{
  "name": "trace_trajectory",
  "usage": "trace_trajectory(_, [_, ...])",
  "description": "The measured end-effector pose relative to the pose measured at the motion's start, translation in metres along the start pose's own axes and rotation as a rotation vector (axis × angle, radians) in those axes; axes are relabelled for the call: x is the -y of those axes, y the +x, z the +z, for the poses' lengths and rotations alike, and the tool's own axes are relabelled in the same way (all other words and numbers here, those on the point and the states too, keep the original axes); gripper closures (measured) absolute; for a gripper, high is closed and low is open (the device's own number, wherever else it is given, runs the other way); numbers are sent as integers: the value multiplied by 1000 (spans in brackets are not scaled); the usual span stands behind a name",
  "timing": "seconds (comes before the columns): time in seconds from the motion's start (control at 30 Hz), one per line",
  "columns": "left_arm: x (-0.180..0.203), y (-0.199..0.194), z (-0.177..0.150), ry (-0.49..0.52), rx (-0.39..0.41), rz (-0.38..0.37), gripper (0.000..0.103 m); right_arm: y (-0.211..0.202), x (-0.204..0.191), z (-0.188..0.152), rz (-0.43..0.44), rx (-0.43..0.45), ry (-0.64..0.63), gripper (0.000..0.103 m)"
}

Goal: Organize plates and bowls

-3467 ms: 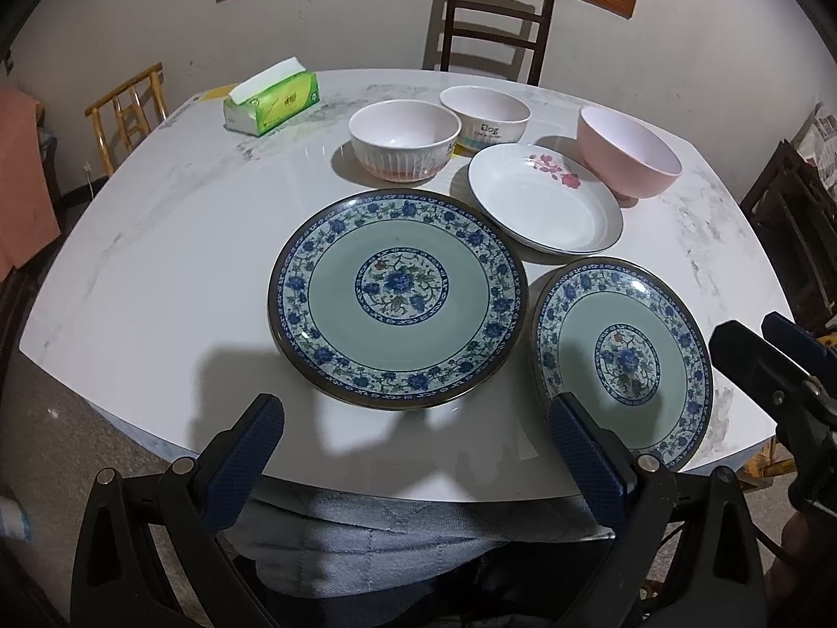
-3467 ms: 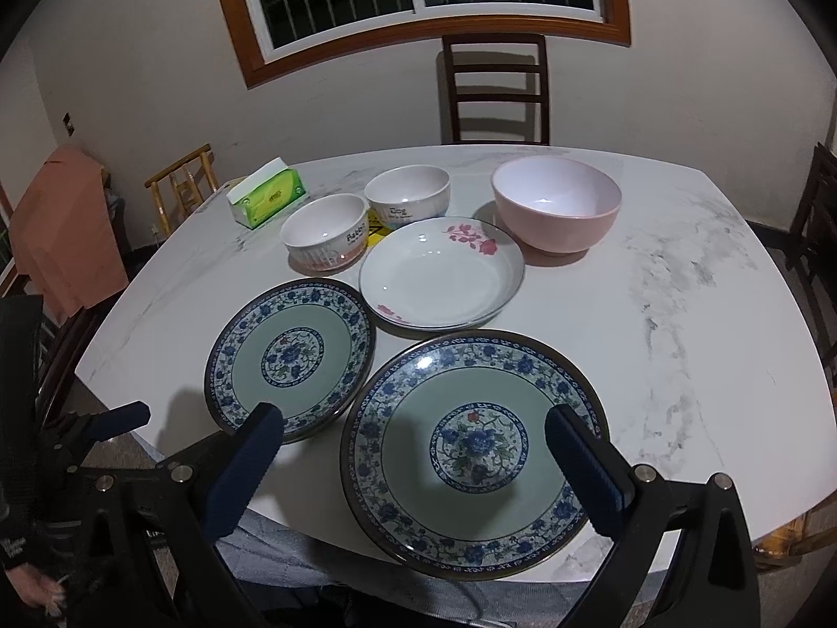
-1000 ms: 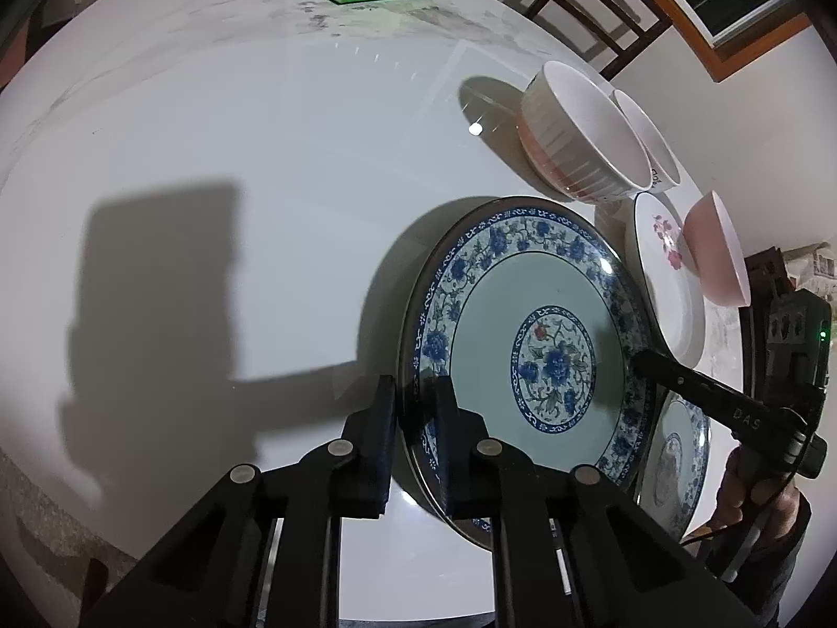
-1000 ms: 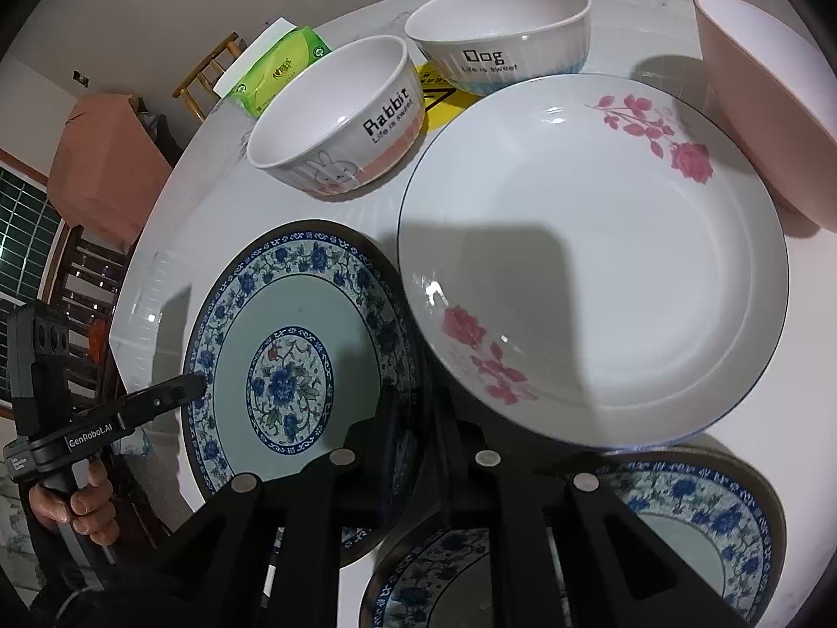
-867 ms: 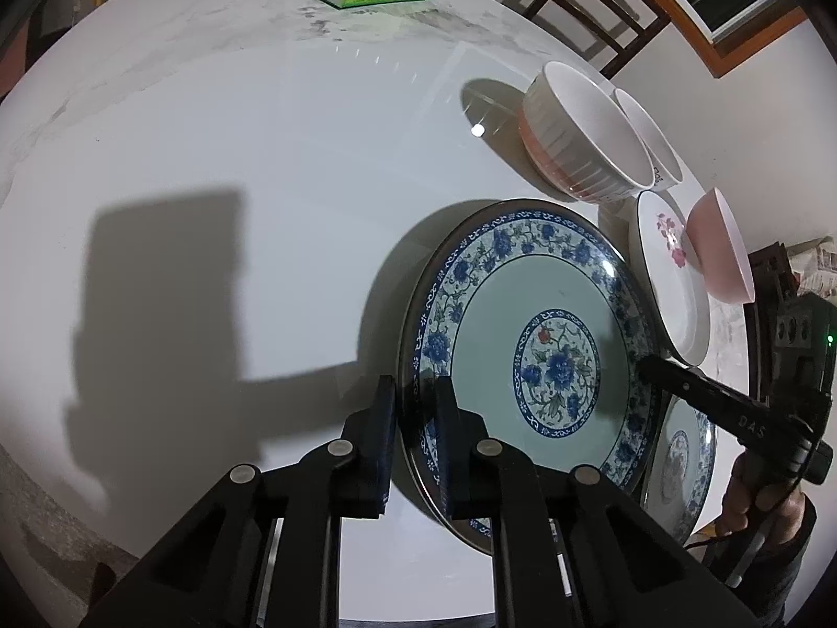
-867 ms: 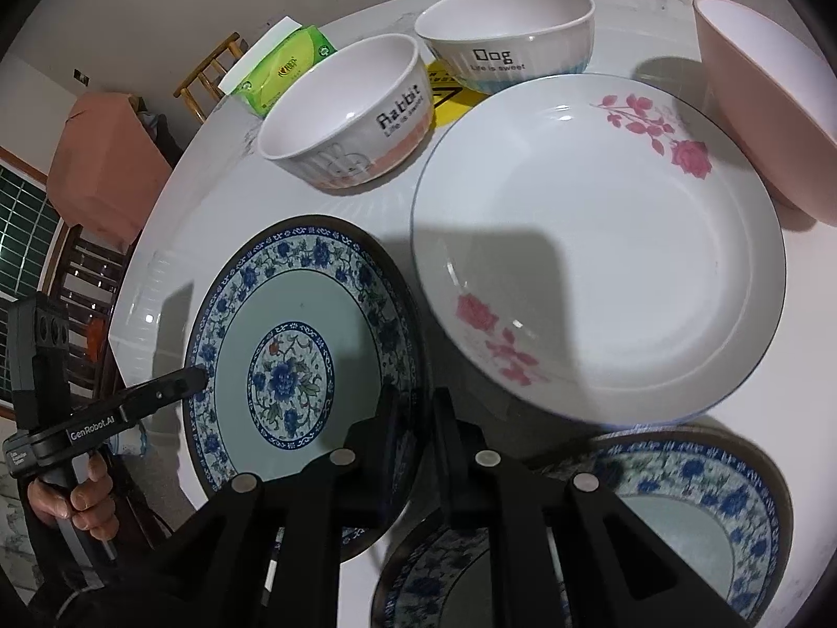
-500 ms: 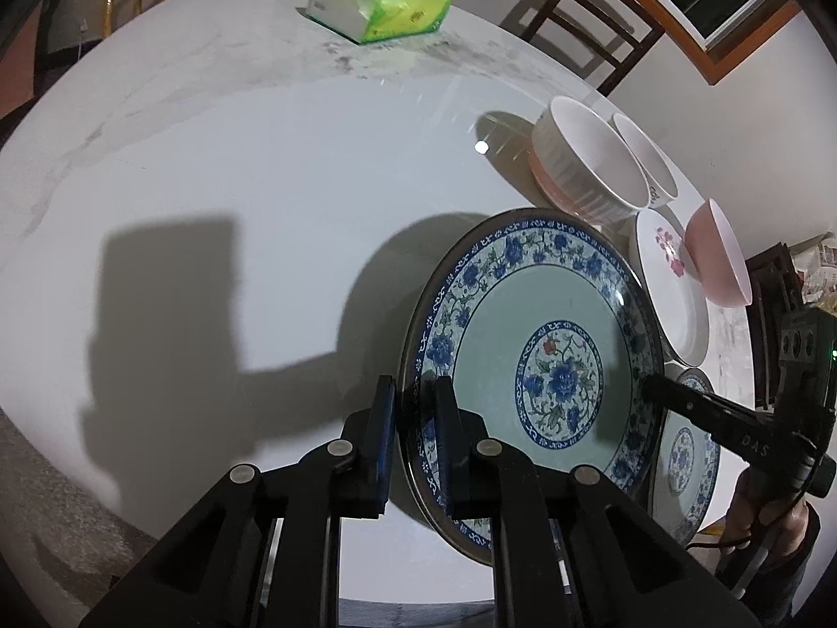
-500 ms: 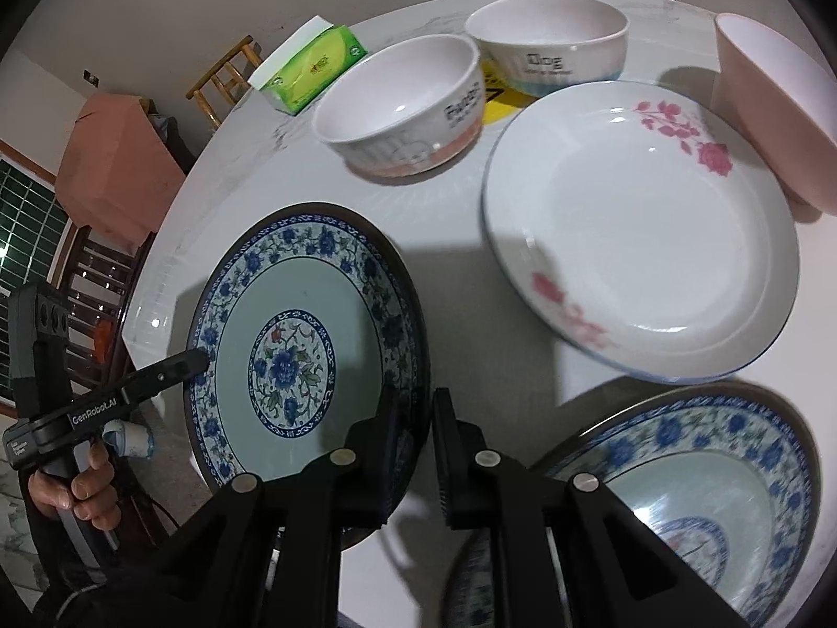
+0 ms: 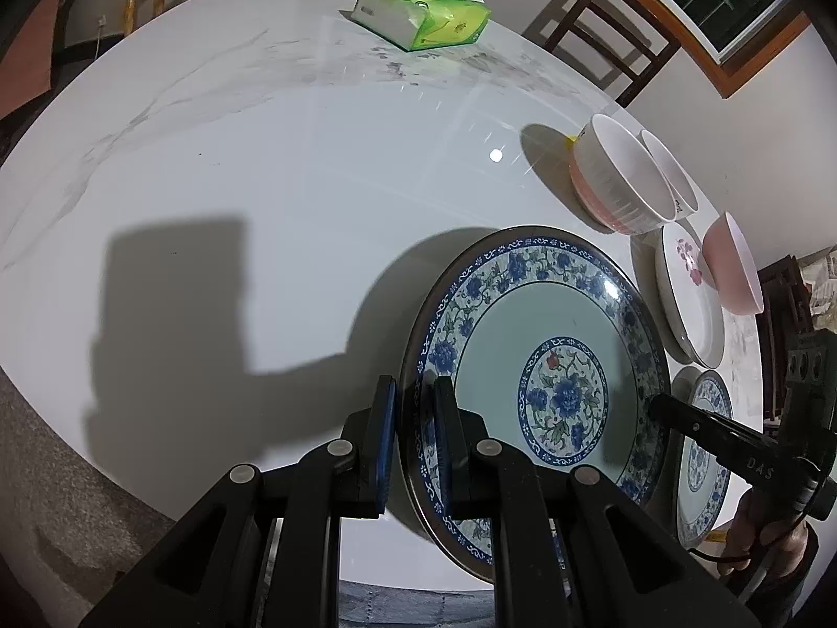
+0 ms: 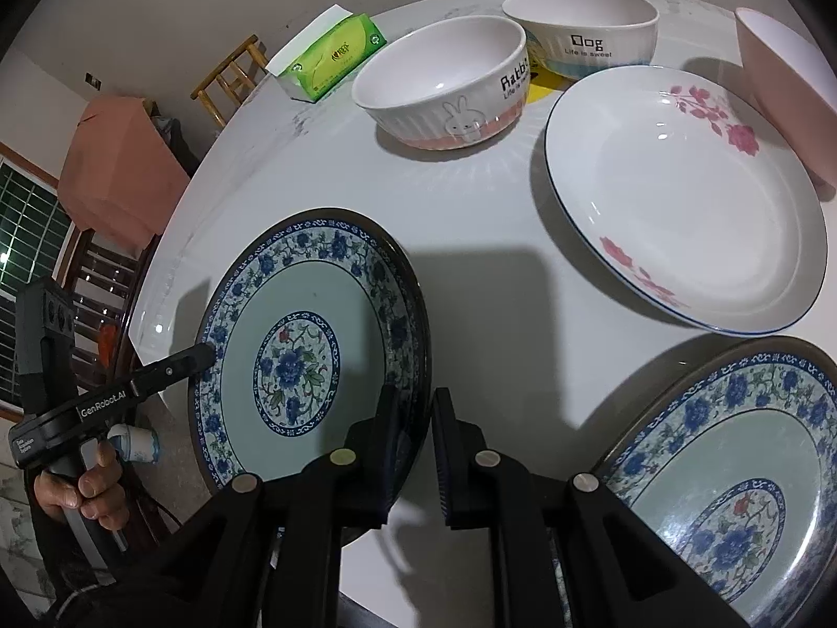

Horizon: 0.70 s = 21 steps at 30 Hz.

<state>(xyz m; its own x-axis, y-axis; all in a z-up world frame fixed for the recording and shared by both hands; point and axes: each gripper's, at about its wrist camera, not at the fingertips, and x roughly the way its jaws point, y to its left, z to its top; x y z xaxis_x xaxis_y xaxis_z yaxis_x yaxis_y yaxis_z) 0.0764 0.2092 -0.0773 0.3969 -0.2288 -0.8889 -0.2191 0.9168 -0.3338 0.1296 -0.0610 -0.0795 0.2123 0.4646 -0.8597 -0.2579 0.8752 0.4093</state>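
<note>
Both grippers grip the same large blue-and-white floral plate (image 9: 544, 366) from opposite edges. The left gripper (image 9: 414, 421) has its jaws clamped on the plate's rim, one finger on each side of it, while the right gripper (image 10: 413, 429) has its jaws pinched on the opposite rim of that plate (image 10: 308, 345). In the left wrist view the plate appears tilted up off the white marble desk (image 9: 261, 167) and throws a round shadow on the surface. In the right wrist view the left gripper's tip (image 10: 201, 353) touches the plate's far rim, with the person's left hand (image 10: 78, 492) around its handle. A second blue-and-white plate (image 10: 732, 481) lies flat at lower right of that view. Beyond it sits a white plate with pink flowers (image 10: 685, 193), with a pink bowl (image 10: 784, 83) just beside it. Farther back stand a bowl marked "Rabbit" (image 10: 444, 89) and a bowl marked "Dog" (image 10: 580, 34), close together. A green tissue pack (image 10: 329, 57) rests near the desk's far edge.
</note>
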Motion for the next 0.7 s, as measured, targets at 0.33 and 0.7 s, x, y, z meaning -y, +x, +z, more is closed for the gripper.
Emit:
trace_trajectory(0.33, [-8,10,2,6,-2,13,92,11,0,-9,9,-1,24,90])
trace_trajectory(0.7, [-1,8,0,29,24,82,89,7,0,-11,-10,13,16,86])
